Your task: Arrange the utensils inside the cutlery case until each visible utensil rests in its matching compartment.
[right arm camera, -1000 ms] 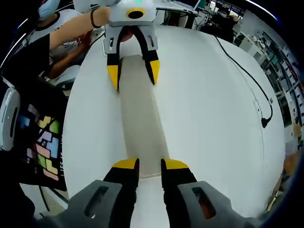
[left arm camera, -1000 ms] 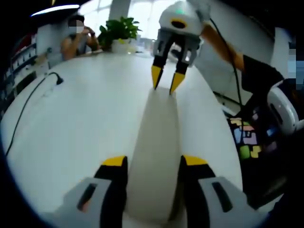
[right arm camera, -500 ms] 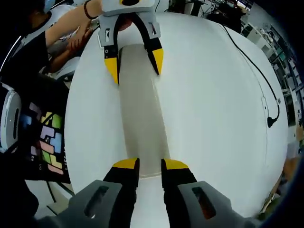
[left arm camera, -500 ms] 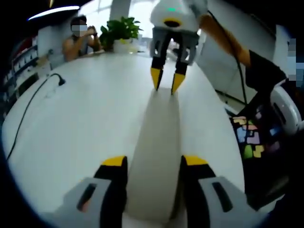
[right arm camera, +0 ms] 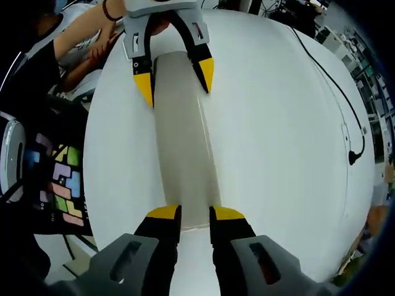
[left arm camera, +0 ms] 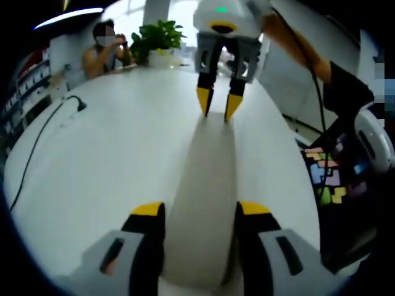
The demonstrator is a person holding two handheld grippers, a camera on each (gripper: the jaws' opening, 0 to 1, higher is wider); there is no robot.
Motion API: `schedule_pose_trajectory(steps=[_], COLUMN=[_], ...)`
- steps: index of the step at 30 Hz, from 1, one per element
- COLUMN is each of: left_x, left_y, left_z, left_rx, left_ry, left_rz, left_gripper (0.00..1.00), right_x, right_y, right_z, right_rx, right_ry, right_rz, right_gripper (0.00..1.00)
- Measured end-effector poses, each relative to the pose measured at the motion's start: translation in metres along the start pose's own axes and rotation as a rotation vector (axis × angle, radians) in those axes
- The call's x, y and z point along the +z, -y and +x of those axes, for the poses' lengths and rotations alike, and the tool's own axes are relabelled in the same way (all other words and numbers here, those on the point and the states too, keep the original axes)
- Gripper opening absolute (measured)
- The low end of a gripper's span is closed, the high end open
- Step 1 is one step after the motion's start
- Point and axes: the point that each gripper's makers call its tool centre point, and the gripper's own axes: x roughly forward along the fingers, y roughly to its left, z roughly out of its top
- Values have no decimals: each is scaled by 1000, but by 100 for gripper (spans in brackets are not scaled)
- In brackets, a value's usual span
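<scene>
**Both ends of the case in my jaws, lid not yet off**

OK, live now: cutlery case [left arm camera: 200, 203] lies long and pale on the white bench [left arm camera: 99, 172], and I've got it from both ends. Left gripper [left arm camera: 200, 209] straddles the near end in the left gripper view, jaws set wide w/ the case between them, looks like contact on both sides, though I can't tell how hard they bite. Right gripper [right arm camera: 188, 213] sits at the opposite end, jaws nearly together, pinching what seems to be the thin end edge of the case [right arm camera: 182, 166]; the blur there makes it hard to be sure.

No utensils visible yet, so the case reads as closed or face-down. Can't tell which.

Risks from here: pull unevenly and the case skews or slides off the bench edge near the person's side. Thin pinch on the right may slip. Lift too fast and utensils inside could spill out.
</scene>
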Motion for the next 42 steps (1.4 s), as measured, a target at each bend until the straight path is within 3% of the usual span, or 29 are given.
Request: schedule_pose_trajectory(steps=[1, 2, 6, 11, 22, 27, 34, 42], left_x=[0, -1, -1, -1, 13, 2, -13, -20], left_y=[0, 0, 0, 0, 1, 5, 3, -8], left_z=[1, 1, 1, -3, -49, -66, -68, -56], left_rx=[3, 2, 3, 17, 89, 124, 143, 151], left_ry=[-1, -4, -8, -15, -70, -212, -389, -518], left_rz=[4, 5, 2, 2, -2, 19, 80, 91], left_gripper=[48, 48, 48, 48, 38, 25, 22, 22], right_x=[-2, -2, 0, 0, 0, -1, -1, -3], right_y=[3, -1, -1, 0, -1, -1, 1, 3], right_z=[0, 0, 9, 5, 3, 3, 3, 3], right_rx=[-42, -38, -40, -39, -38, -36, -29, -27], right_ry=[-32, -35, -61, -42, -44, -27, -28, 9], right_rz=[-65, -16, -19, 5, 2, 7, 4, -22], right_gripper=[17, 17, 17, 17, 17, 17, 17, 17])
